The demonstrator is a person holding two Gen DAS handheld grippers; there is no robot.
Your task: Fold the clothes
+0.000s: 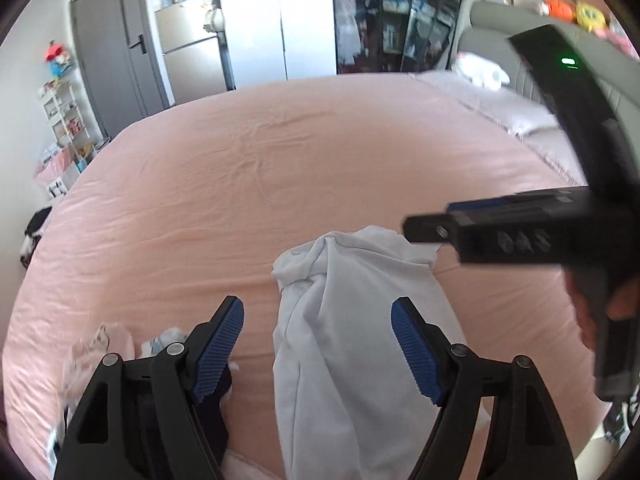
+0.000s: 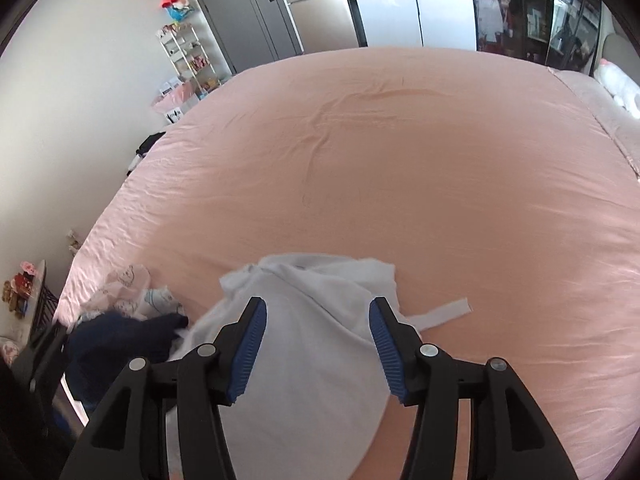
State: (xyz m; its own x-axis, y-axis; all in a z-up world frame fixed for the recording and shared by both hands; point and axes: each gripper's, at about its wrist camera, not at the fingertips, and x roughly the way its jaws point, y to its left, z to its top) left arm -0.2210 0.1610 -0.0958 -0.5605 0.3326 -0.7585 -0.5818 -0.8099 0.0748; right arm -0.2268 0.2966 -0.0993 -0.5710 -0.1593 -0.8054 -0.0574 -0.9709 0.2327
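Observation:
A crumpled white garment (image 1: pixel 344 320) lies on the pink bed sheet (image 1: pixel 260 168) near its front edge. My left gripper (image 1: pixel 318 310) hangs over it, open, with the cloth below and between the blue pads (image 1: pixel 220 344), which do not press on it. In the right wrist view the same white garment (image 2: pixel 312 320) sits under my right gripper (image 2: pixel 318 306), also open, and a loose white strip (image 2: pixel 444 312) trails off to the right. The right tool's black housing (image 1: pixel 520 236), held by a hand (image 1: pixel 588 312), shows at the right of the left wrist view.
A dark navy garment (image 2: pixel 120 340) and a pale pink printed one (image 2: pixel 124 280) are heaped at the bed's front left corner. Pillows (image 1: pixel 500 108) and a white plush toy (image 1: pixel 480 68) lie at the head end. A white shelf rack (image 2: pixel 188 60) stands by the wall.

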